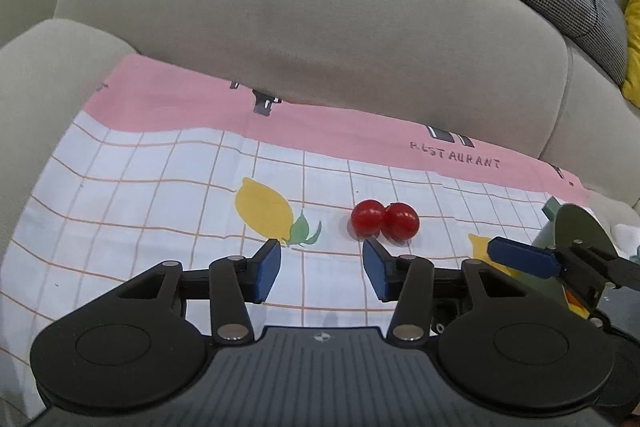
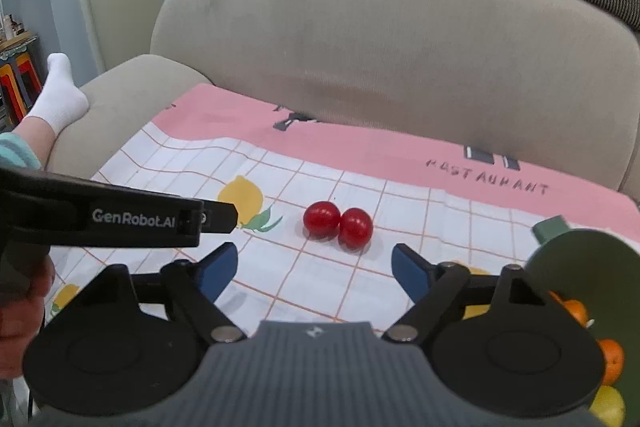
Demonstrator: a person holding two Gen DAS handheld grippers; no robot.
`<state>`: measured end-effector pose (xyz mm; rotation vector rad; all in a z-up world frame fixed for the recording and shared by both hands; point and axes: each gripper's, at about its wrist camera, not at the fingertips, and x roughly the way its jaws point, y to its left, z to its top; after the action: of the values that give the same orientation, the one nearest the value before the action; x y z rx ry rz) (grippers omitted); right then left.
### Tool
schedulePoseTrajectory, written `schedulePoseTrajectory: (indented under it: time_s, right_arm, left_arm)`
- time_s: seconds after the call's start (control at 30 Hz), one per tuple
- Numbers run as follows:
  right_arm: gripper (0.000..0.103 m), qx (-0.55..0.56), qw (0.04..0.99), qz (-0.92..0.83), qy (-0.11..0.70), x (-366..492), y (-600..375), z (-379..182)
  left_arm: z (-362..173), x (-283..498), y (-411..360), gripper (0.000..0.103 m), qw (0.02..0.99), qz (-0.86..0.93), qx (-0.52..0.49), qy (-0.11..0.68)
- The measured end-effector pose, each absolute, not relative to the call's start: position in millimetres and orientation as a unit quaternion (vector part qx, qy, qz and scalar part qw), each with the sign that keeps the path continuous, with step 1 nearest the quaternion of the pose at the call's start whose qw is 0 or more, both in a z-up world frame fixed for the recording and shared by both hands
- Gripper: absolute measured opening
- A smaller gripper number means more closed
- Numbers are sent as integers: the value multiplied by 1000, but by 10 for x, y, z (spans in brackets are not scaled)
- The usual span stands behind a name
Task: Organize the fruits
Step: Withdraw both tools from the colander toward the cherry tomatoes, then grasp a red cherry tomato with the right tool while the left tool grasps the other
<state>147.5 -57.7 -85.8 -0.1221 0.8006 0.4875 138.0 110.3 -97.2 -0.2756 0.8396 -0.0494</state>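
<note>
- The left gripper [image 1: 322,269] is standing partly open with nothing between its blue pads, angled down at the cloth, likely lining up on the fruit.
- The right gripper [image 2: 314,269] is gaping wider, also empty, its pads straddling the same target from the other side.
- Two red cherry tomatoes [image 1: 384,219] are lying touching each other just ahead of both sets of fingertips, slightly right of the left gripper's gap and nearly centred for the right [image 2: 338,225].
- Beneath them, the lemon-print tablecloth [image 1: 160,195] is giving a flat surface on the beige sofa [image 1: 320,27].
- To the right gripper's right, a green bowl [image 2: 580,259] is holding oranges, probably the tomatoes' destination.
</note>
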Motion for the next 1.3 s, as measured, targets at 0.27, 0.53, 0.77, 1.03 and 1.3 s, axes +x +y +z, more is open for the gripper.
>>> schedulePoseTrajectory:
  time_s: [0.27, 0.53, 0.77, 1.03, 1.3]
  right_arm:
    - [61, -71, 895, 198, 394, 1707, -499, -1061]
    - [37, -83, 900, 175, 391, 1883, -466, -1249]
    - [34, -98, 904, 169, 381, 1985, -396, -1388]
    - [25, -81, 900, 186, 385, 2075, -389, -1496]
    - [24, -87, 907, 165, 378, 2045, -446, -1497]
  left_arm:
    - [-1191, 1511, 1148, 46, 897, -43, -172, 404]
    - [-1317, 1675, 1101, 41, 892, -59, -190, 407]
    - [-1377, 1809, 989, 41, 889, -76, -184, 412]
    - [-1424, 1904, 948, 41, 886, -83, -189, 415]
    - [-1485, 2016, 822, 41, 889, -88, -164, 418]
